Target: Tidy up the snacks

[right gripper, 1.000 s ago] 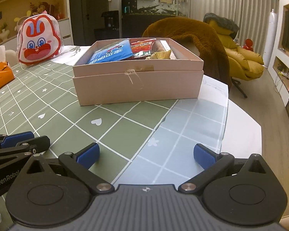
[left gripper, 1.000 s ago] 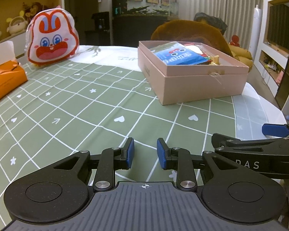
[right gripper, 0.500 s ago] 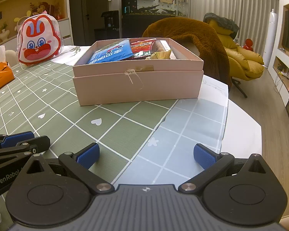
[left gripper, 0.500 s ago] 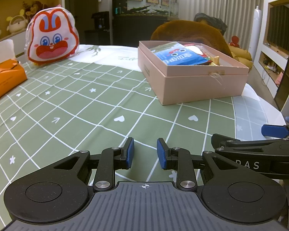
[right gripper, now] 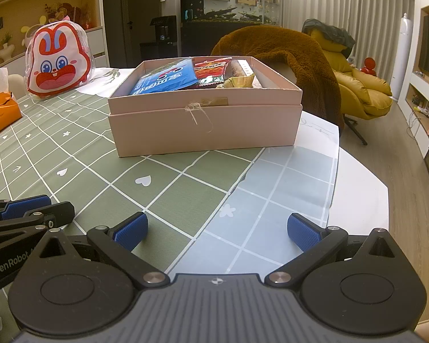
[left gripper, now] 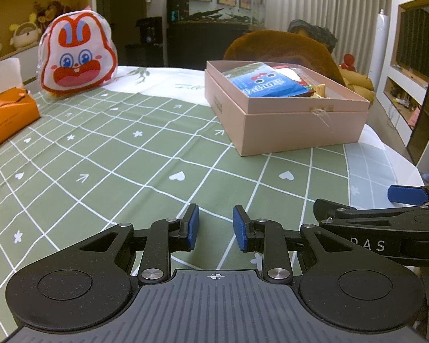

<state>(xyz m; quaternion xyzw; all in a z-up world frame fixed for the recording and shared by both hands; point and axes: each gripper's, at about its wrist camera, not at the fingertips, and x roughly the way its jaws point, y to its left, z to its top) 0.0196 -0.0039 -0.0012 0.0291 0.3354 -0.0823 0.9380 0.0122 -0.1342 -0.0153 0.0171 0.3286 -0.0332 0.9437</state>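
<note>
An open pink box [left gripper: 300, 125] [right gripper: 206, 128] stands on the green checked tablecloth, ahead of both grippers and well out of their reach. Inside it lie a blue snack pack [left gripper: 268, 87] [right gripper: 166, 81], a red pack [right gripper: 210, 71] and other small wrapped snacks. My left gripper [left gripper: 216, 225] hovers low over the cloth, its blue pads a narrow gap apart with nothing between them. My right gripper [right gripper: 217, 230] is wide open and empty, just to the right of the left one. A rabbit-face snack bag [left gripper: 78, 57] [right gripper: 57, 60] stands upright at the far left.
An orange tissue box [left gripper: 8, 114] [right gripper: 0, 114] sits at the left edge of the table. A chair draped in a brown blanket [right gripper: 286, 54] stands behind the box. The table's rounded white edge [right gripper: 357, 194] runs along the right, with floor beyond.
</note>
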